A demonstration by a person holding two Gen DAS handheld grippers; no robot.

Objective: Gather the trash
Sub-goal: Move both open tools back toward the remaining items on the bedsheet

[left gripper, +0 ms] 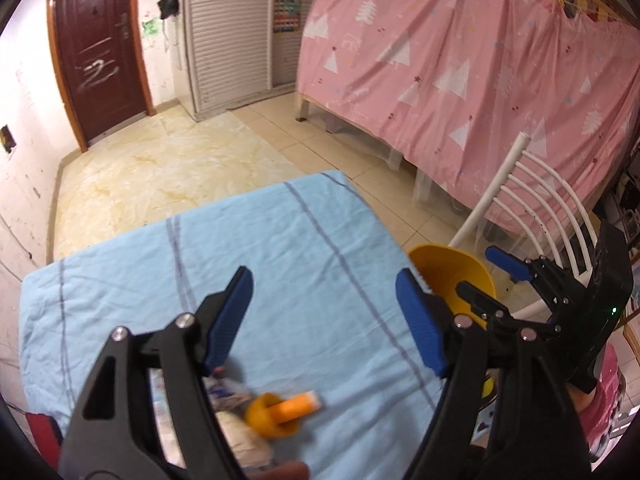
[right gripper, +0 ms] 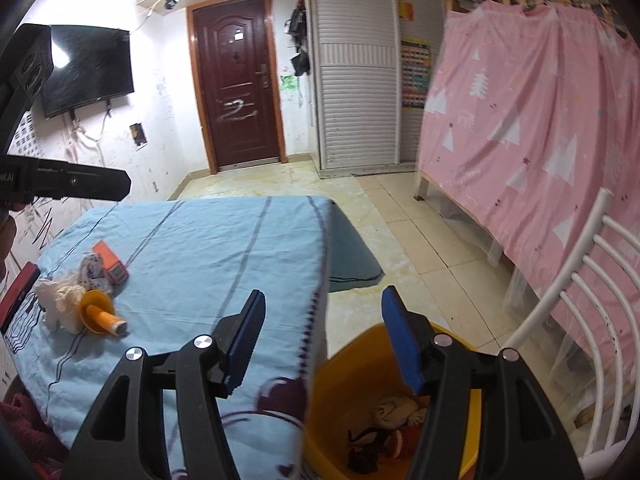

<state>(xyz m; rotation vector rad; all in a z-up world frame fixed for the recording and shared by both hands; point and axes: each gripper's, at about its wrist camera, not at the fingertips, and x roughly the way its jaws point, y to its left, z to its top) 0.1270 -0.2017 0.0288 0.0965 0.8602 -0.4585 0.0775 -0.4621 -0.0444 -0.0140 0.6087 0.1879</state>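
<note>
Trash lies on a table under a light blue cloth (right gripper: 192, 264): an orange box (right gripper: 112, 262), a blue-and-white wrapper (right gripper: 94, 270), crumpled white paper (right gripper: 60, 302) and an orange funnel-shaped piece with a tube (right gripper: 100, 316). In the left wrist view the funnel piece (left gripper: 280, 412) and the paper (left gripper: 240, 436) lie just below my left gripper (left gripper: 326, 320), which is open and empty above the cloth (left gripper: 280, 232). My right gripper (right gripper: 324, 340) is open and empty over the table edge and a yellow bin (right gripper: 344, 364). The bin holds crumpled scraps (right gripper: 396, 412). The bin (left gripper: 444, 272) stands beside the table.
A white slatted chair (right gripper: 580, 300) stands right of the bin, with a pink curtained bed (right gripper: 540, 120) behind it. A dark mat (right gripper: 352, 256) lies on the tiled floor past the table. A red object (right gripper: 20, 292) sits at the table's left edge. A brown door (right gripper: 236, 80) is on the far wall.
</note>
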